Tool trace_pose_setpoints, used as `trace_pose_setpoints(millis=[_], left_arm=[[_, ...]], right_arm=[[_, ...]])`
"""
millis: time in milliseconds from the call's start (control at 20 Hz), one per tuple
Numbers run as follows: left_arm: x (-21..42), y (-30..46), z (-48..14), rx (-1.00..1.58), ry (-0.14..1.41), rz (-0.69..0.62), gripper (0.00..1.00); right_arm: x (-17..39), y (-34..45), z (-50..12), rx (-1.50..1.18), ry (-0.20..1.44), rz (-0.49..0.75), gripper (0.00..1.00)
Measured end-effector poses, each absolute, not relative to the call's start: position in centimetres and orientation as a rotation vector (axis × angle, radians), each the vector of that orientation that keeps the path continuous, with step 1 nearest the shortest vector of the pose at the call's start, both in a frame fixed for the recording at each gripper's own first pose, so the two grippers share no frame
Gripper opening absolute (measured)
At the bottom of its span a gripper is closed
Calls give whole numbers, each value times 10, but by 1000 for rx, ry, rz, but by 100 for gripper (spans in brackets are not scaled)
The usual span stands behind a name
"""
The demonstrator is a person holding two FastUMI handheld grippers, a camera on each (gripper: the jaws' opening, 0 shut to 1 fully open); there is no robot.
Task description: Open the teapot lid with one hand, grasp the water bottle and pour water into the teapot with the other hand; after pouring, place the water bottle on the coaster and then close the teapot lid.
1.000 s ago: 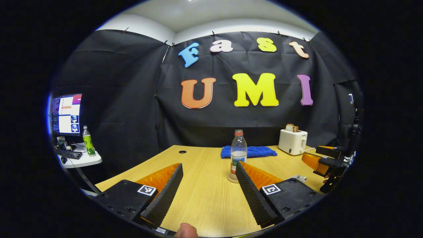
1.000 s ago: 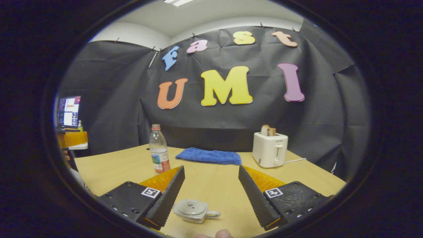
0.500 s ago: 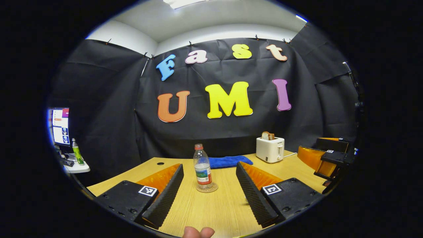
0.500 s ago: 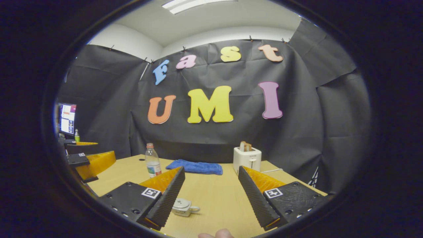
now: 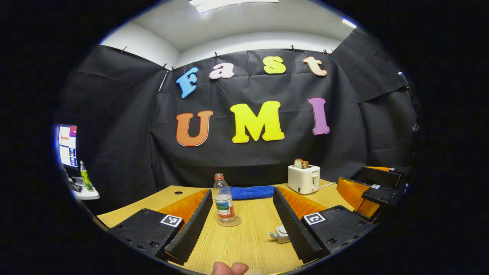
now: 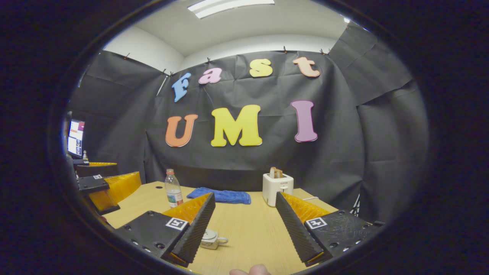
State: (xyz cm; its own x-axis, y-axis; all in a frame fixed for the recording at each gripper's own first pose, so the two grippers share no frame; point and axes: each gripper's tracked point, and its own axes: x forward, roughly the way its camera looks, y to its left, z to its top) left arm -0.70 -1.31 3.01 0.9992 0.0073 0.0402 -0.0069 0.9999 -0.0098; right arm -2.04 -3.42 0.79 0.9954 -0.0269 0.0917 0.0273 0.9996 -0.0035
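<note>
Both grippers (image 5: 242, 229) (image 6: 244, 229) hover, fingers (image 5: 191, 233) apparently wide apart.

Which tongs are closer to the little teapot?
Right. The right tongs have the teapot just by one finger; the left tongs sit off to its side, facing the water bottle.

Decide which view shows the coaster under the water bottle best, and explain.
The left gripper view: the coaster lies in plain sight beneath the water bottle. In the right gripper view the water bottle is farther off and its base is too small to tell.

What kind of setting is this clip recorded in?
Likely a staged recording booth, not a home kitchen: black cloth wall, one wooden table with a toaster, and a computer monitor off to the side.
</note>
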Motion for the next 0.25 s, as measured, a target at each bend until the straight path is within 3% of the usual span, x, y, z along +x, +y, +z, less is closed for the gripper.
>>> trace_pose_setpoints(millis=[250], left_arm=[[-11, -5, 32, 7, -38, 34, 99]], right_arm=[[-19, -17, 6, -22, -72, -13, 95]])
